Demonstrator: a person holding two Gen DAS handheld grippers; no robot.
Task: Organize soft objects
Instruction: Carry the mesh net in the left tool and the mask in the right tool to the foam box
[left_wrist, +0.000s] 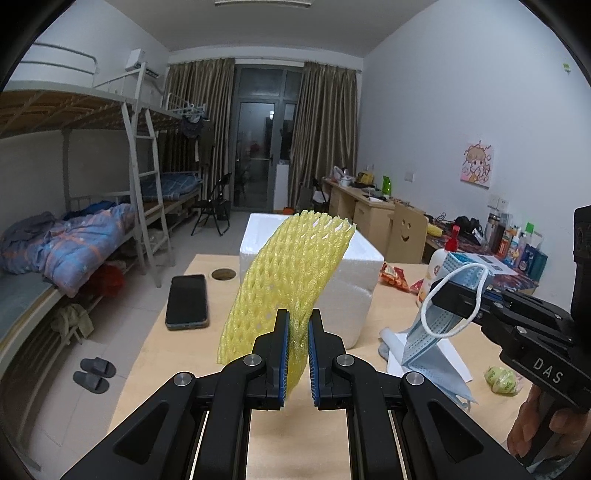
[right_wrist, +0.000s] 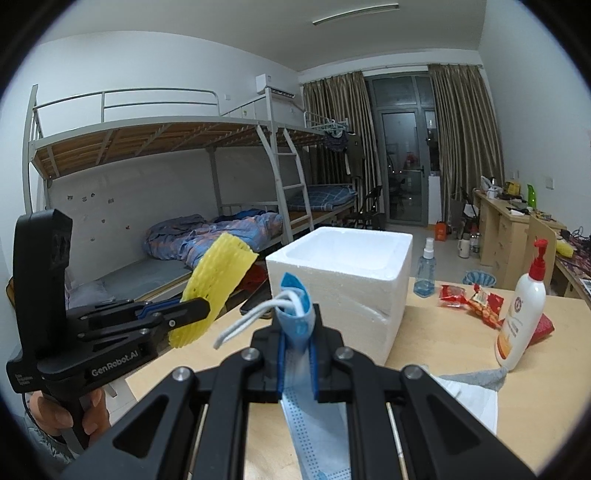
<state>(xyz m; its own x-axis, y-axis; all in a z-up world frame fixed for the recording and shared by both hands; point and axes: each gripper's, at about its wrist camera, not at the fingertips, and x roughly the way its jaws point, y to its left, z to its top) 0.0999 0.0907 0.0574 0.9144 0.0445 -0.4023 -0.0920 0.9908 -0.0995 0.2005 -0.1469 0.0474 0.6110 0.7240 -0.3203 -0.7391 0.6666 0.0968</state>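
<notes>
My left gripper (left_wrist: 298, 325) is shut on a yellow foam net sleeve (left_wrist: 288, 273), which stands up in front of the white foam box (left_wrist: 354, 273). My right gripper (right_wrist: 297, 325) is shut on a blue face mask (right_wrist: 314, 417) that hangs down with its white ear loops (right_wrist: 240, 325) sticking out. In the left wrist view the right gripper (left_wrist: 454, 291) reaches in from the right, holding the mask (left_wrist: 424, 332) above the wooden table (left_wrist: 177, 354). In the right wrist view the left gripper (right_wrist: 195, 308) holds the net (right_wrist: 218, 284) left of the open-topped box (right_wrist: 343, 280).
A black phone (left_wrist: 187, 301) lies left of the box beside a round table hole (left_wrist: 223, 274). A grey cloth (right_wrist: 476, 378) on white paper, a lotion pump bottle (right_wrist: 524, 314), red snack packets (right_wrist: 472, 299) and a spray bottle (right_wrist: 424, 269) sit to the right. Bunk beds (right_wrist: 166, 166) line the left.
</notes>
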